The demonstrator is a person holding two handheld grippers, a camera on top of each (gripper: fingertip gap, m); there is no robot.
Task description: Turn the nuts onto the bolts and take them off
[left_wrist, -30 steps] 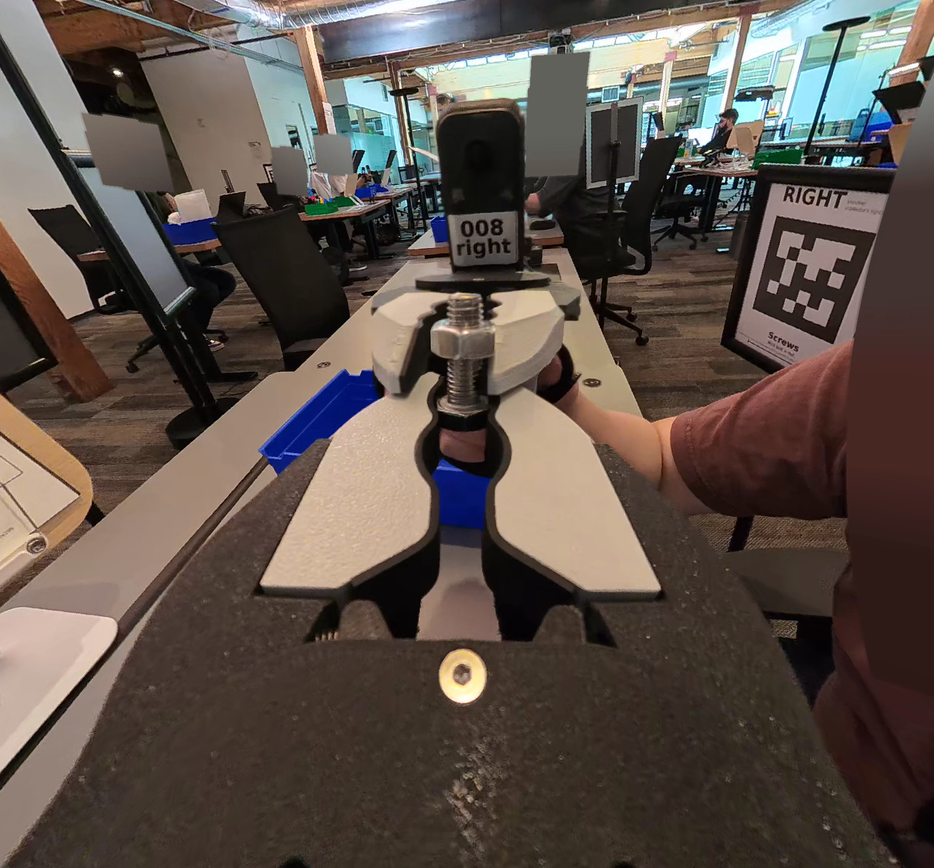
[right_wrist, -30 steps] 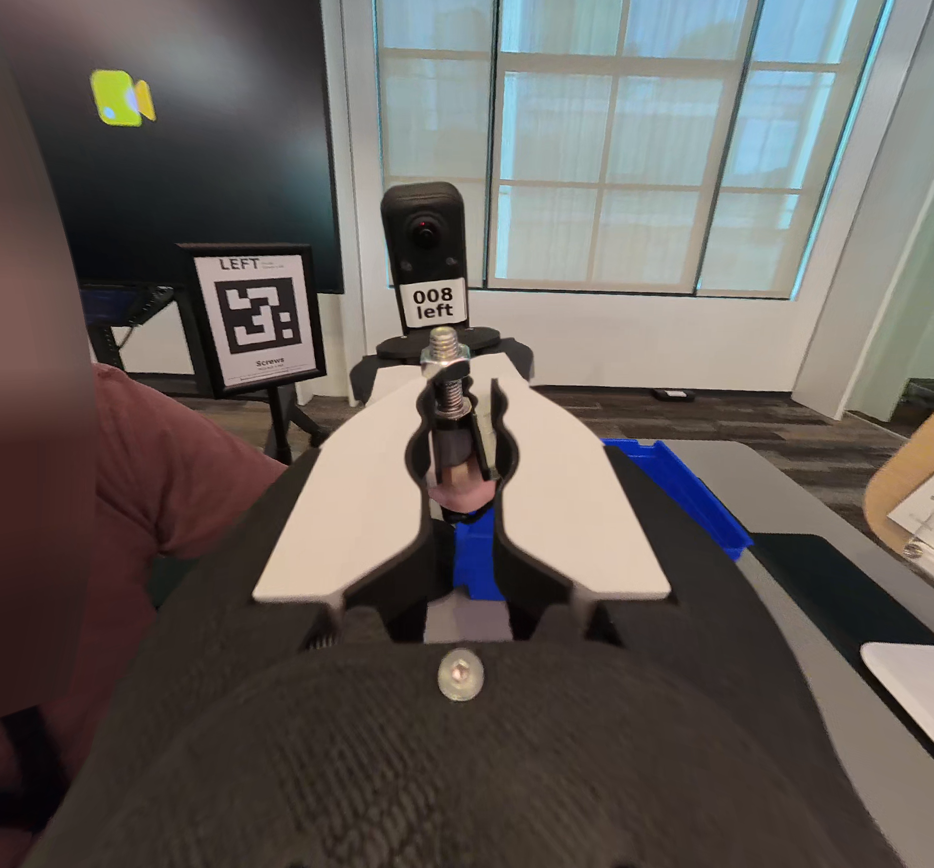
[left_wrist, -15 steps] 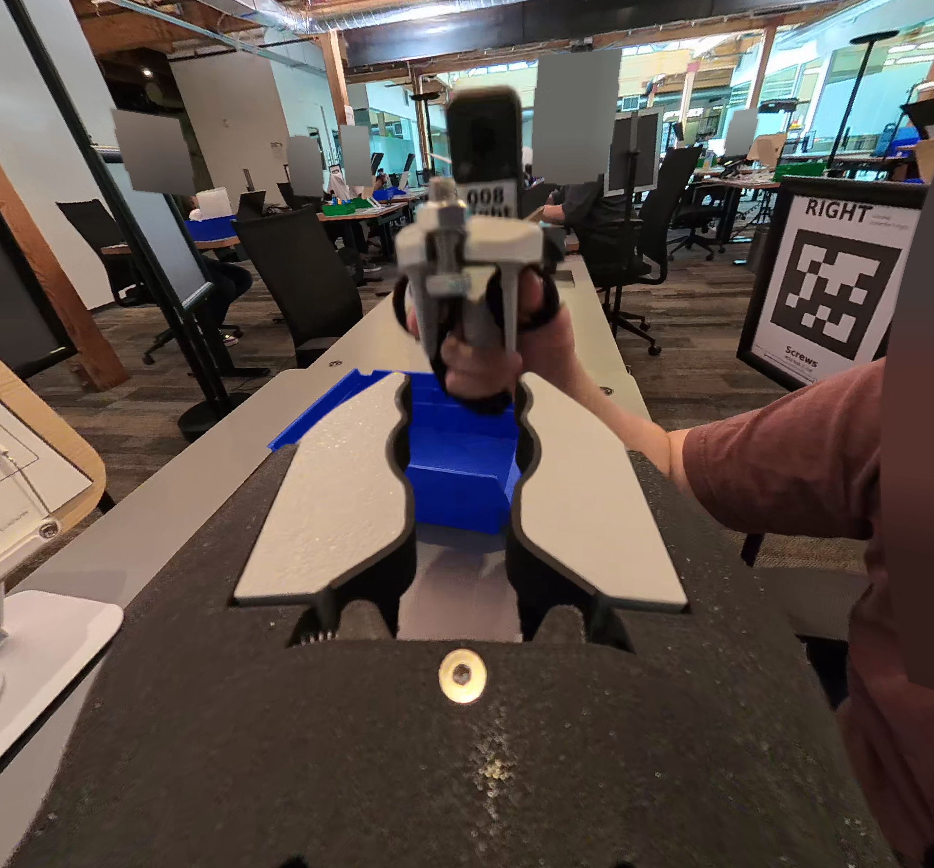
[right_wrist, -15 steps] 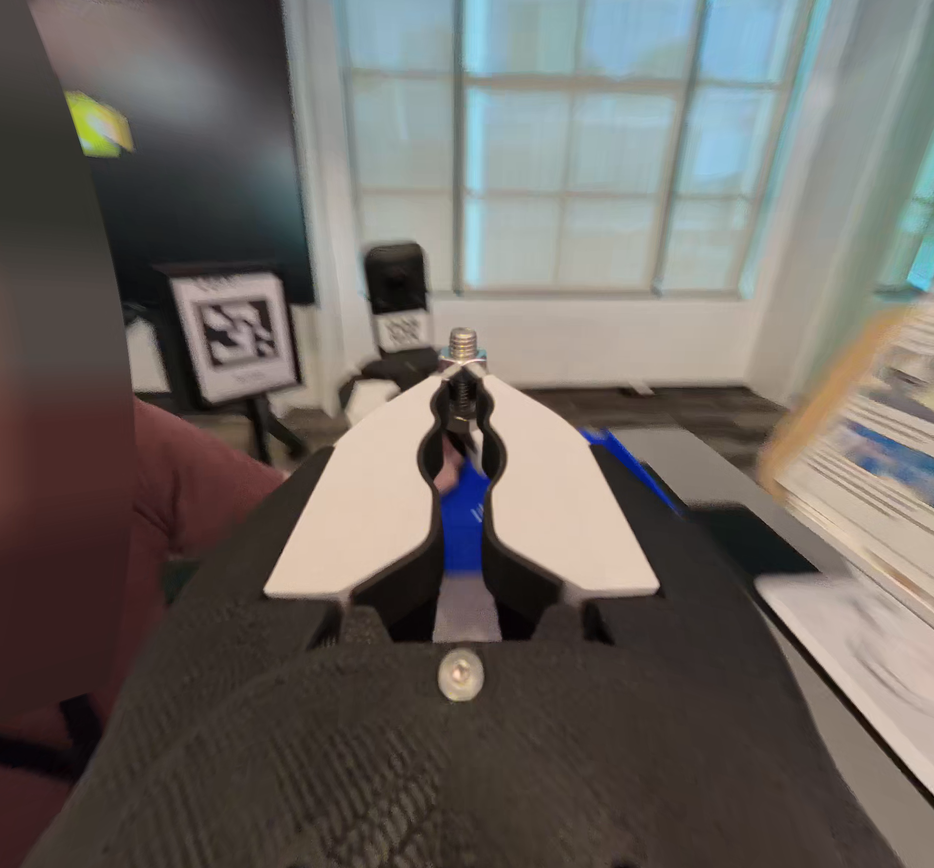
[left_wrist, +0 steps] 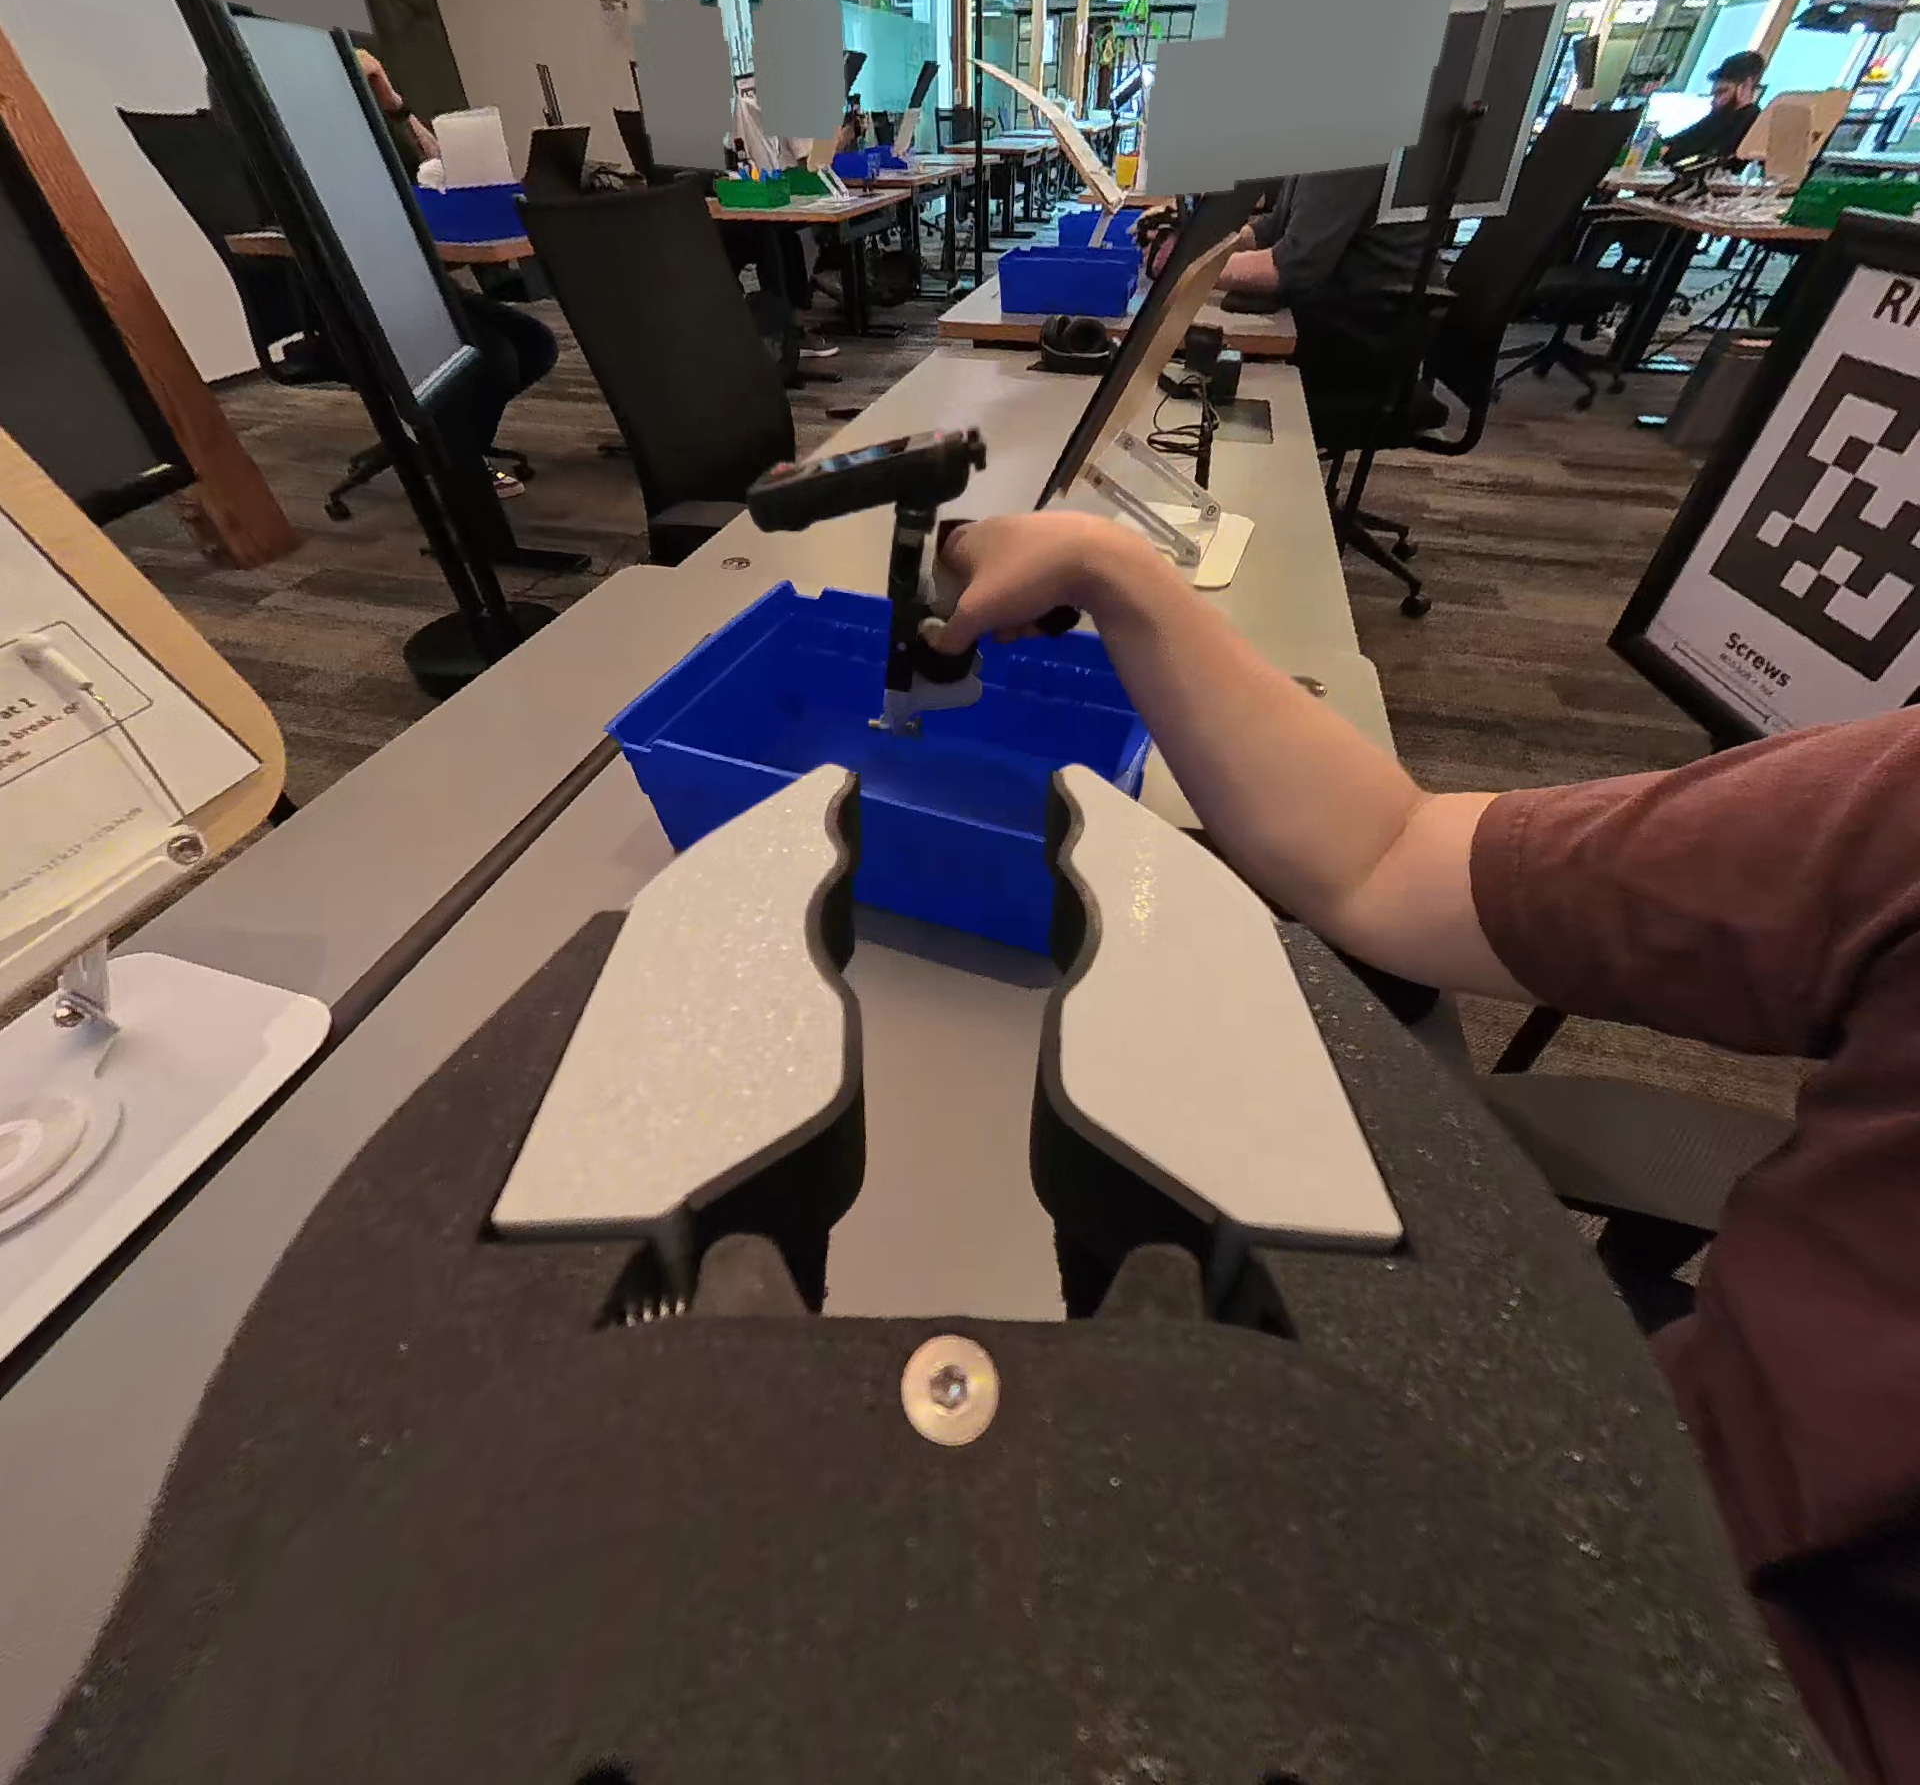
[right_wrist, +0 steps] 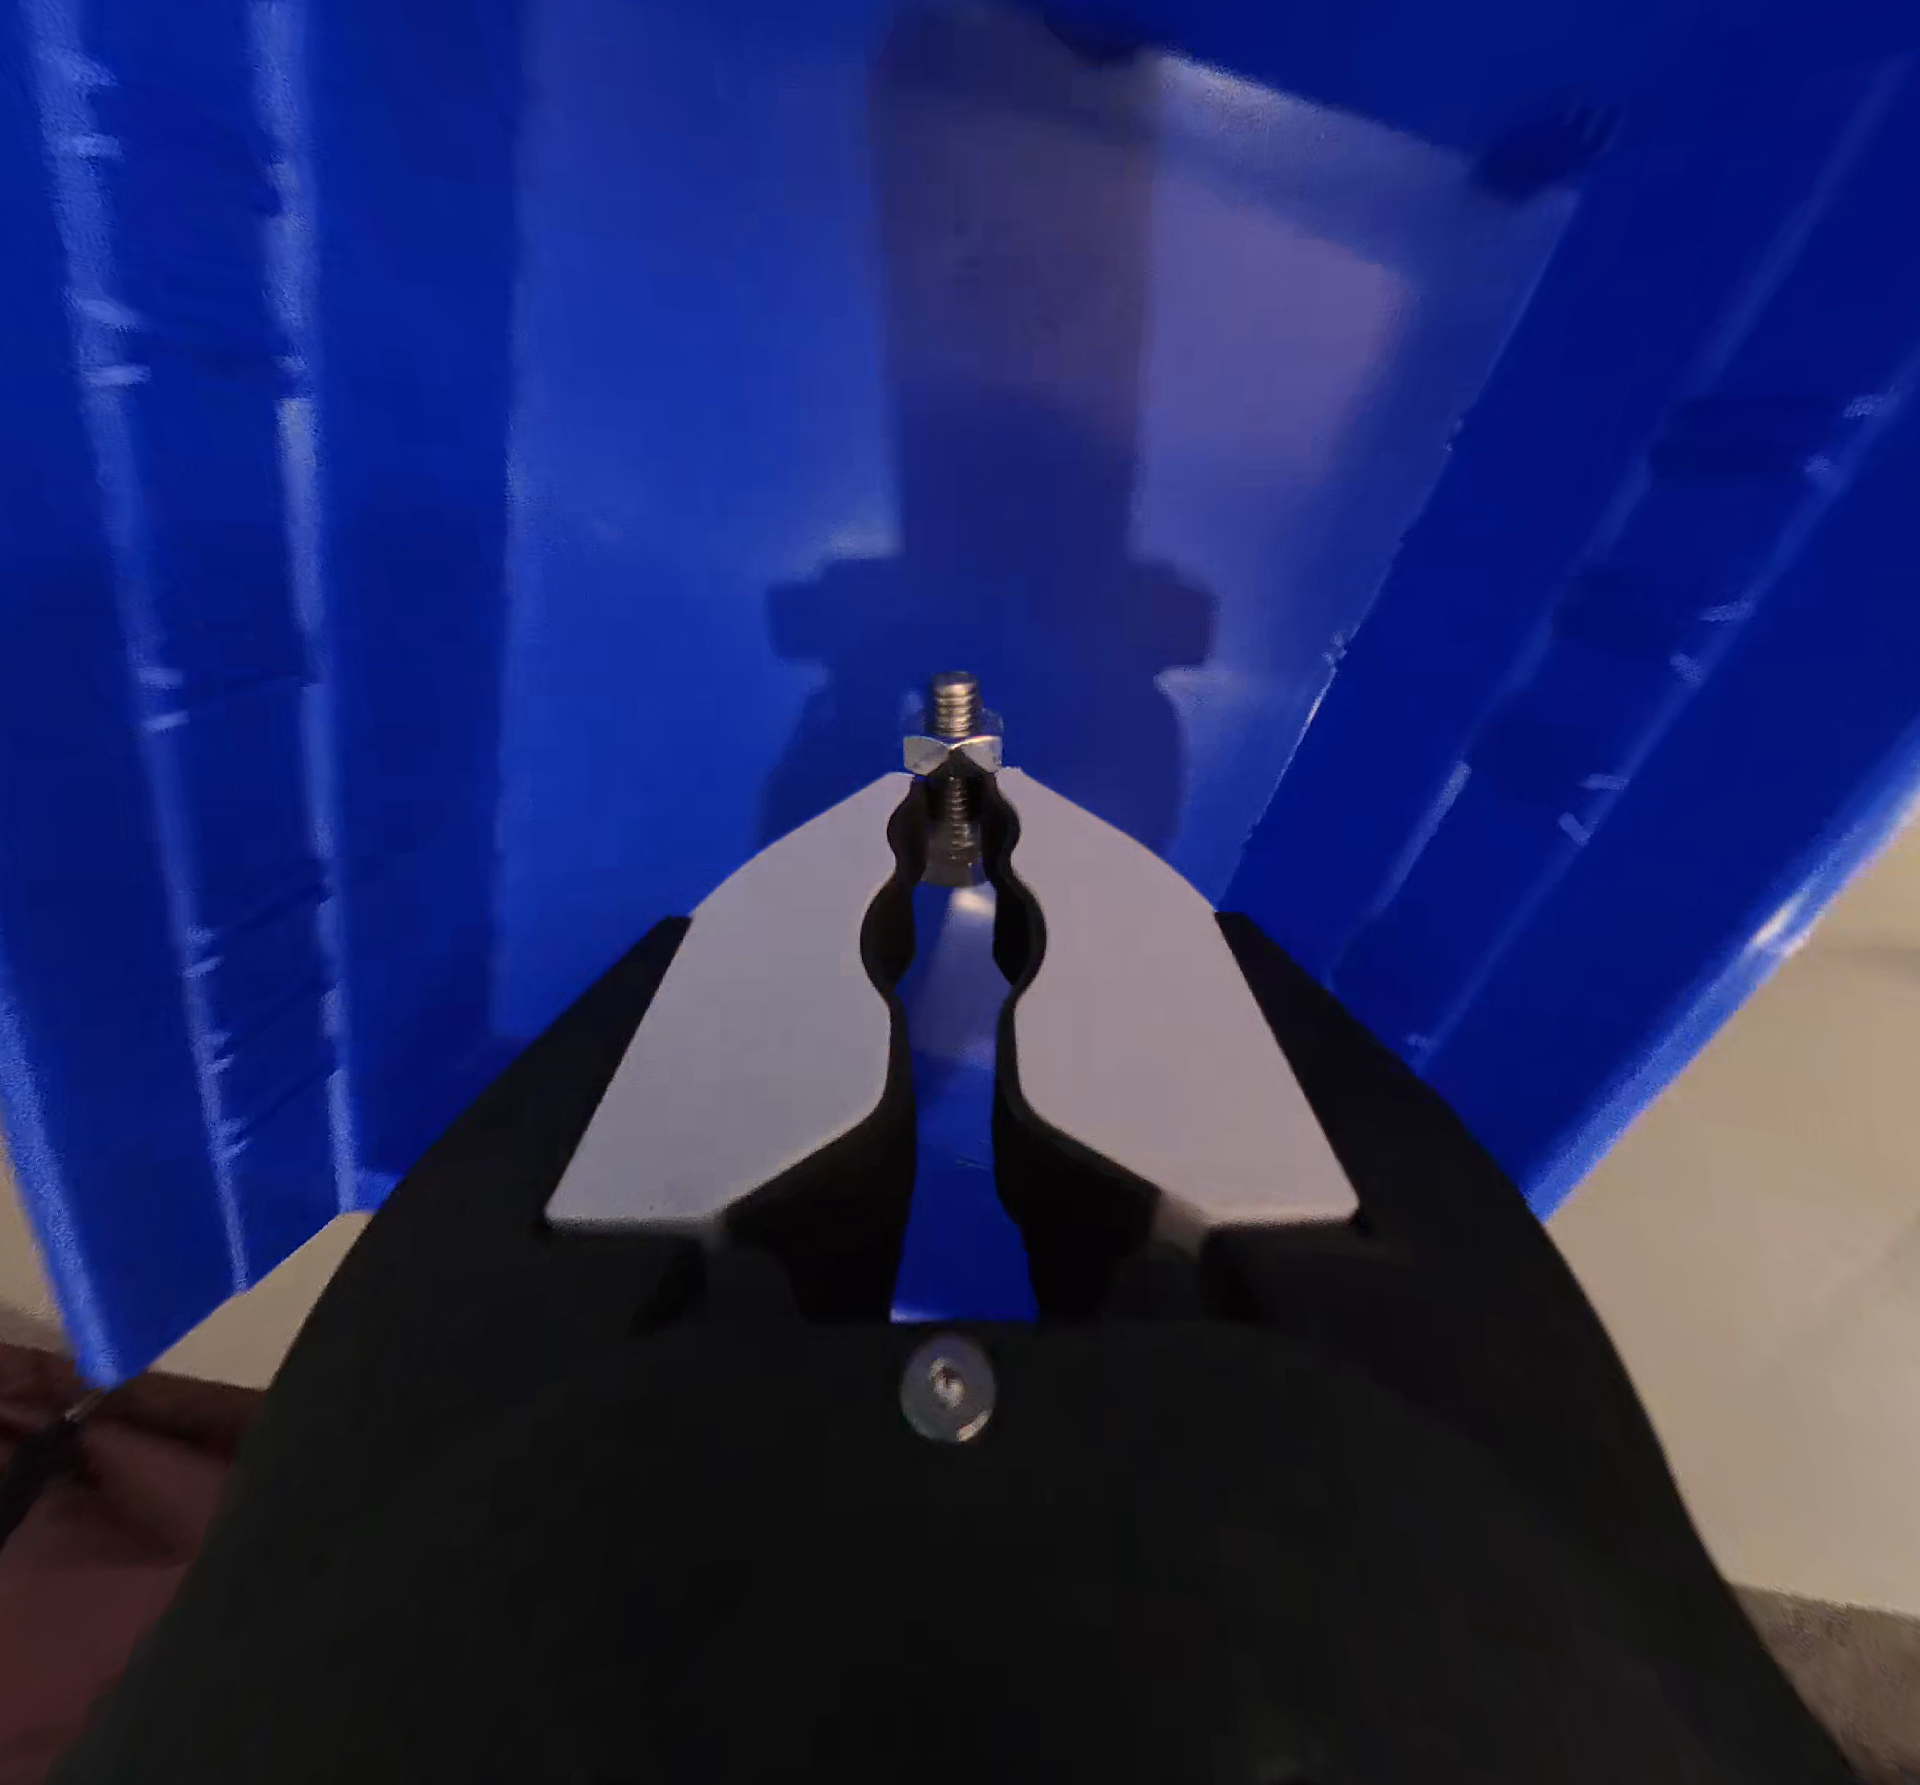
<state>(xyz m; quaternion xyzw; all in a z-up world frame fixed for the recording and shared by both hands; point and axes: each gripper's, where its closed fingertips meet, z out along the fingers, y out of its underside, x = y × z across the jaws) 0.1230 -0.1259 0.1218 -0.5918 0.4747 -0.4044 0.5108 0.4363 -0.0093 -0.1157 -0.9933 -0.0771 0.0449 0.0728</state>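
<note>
My right gripper (right_wrist: 954, 790) is shut on a silver bolt (right_wrist: 951, 836) with a hex nut (right_wrist: 952, 753) threaded near its tip. It points down into the blue bin (right_wrist: 416, 385), and the bolt hangs above the bin floor. In the left wrist view the right gripper (left_wrist: 899, 719) shows farther off, held by a hand over the blue bin (left_wrist: 935, 831). My left gripper (left_wrist: 951, 862) is open and empty, its fingers (left_wrist: 727, 987) wide apart just in front of the bin's near wall.
The bin stands on a long grey table (left_wrist: 395, 862). A white stand with a wooden board (left_wrist: 125, 1039) is at the left. A framed marker sign (left_wrist: 1808, 509) stands at the right. The person's arm (left_wrist: 1299, 800) reaches across from the right. Office chairs and desks lie beyond. My right fingertips sit around 40 cm from my left ones.
My left gripper let go of the bolt, opened and drew back. My right gripper carried the bolt with its nut away, tipped downward and lowered into the blue bin.
</note>
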